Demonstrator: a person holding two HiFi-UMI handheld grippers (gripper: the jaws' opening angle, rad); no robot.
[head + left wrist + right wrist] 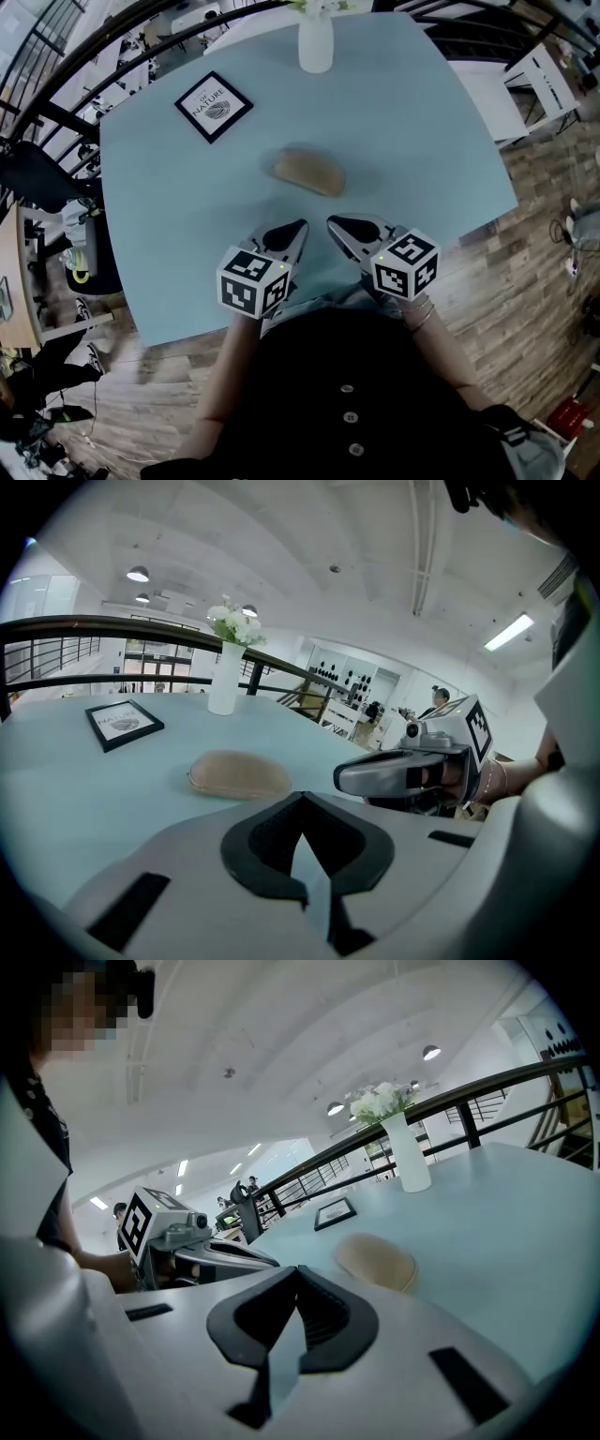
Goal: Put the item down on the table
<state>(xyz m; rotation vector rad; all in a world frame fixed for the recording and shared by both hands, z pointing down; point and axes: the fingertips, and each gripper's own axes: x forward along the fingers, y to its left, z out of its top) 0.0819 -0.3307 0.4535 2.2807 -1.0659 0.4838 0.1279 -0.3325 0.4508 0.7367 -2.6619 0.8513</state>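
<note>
We hold both claws over the near edge of the pale blue counter point(169, 216), side by side and close together without touching. The left claw point(299, 226) has its jaws closed tip to tip with nothing between them. The right claw point(332, 223) is closed the same way and grips nothing either. Both point across the counter toward the flat tan pouch point(307, 172).

The pouch lies on the counter, roughly at its middle and well apart from every edge. A bare strip of surface separates it from our claw tips, and nothing touches it. Bare surface runs all around it, widest toward the right edge and the near left corner.

A black frame point(214, 105) lies flat toward the far left corner, well apart from the pouch. A white vase point(315, 42) with flowers stands upright at the far edge, in line with the pouch. A dark railing point(56, 56) curves past the far left side of the counter, and wooden floor point(525, 244) shows beyond the right edge.
</note>
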